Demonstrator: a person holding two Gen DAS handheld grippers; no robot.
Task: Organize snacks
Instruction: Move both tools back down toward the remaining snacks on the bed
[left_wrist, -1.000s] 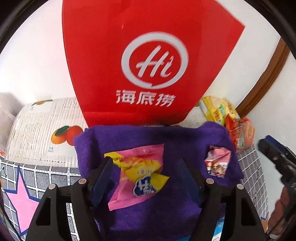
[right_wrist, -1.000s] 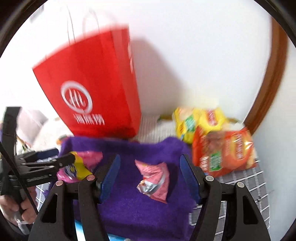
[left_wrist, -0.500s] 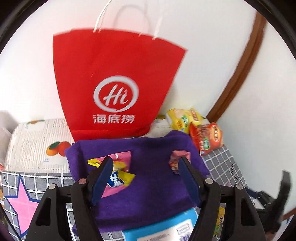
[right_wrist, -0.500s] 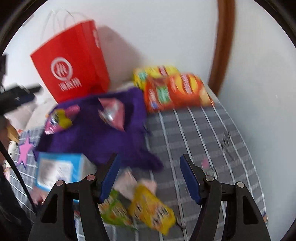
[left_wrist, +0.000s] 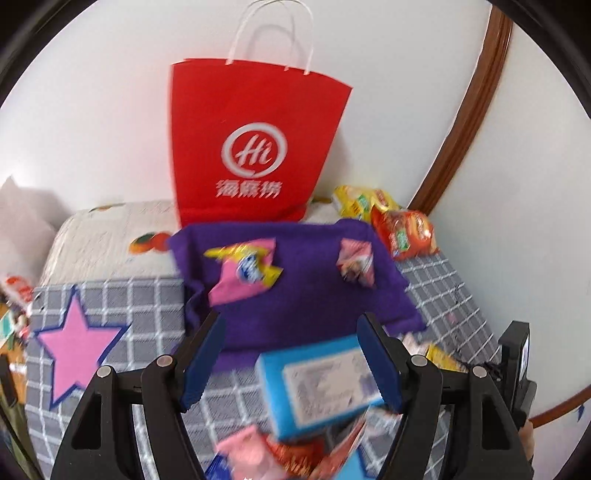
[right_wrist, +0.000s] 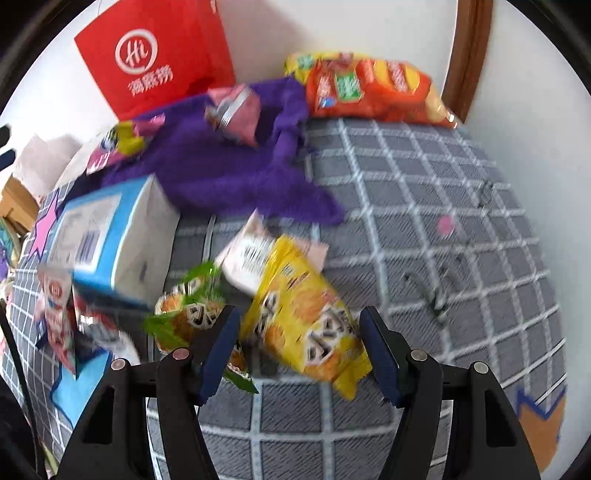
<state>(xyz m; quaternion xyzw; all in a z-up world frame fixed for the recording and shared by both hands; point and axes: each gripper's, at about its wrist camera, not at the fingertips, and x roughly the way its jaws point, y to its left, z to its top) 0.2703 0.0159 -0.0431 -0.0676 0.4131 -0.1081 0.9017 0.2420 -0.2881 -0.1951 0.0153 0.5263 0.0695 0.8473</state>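
**Lining up on the yellow packet**

We hold the right gripper spread and empty over the yellow snack packet, which lies between its jaws on the checked bed cover, just right of a green packet. Our left gripper hangs spread and empty above the blue box. Far off, two packets rest on the purple towel. Next, we judge: lower, centre, then close.
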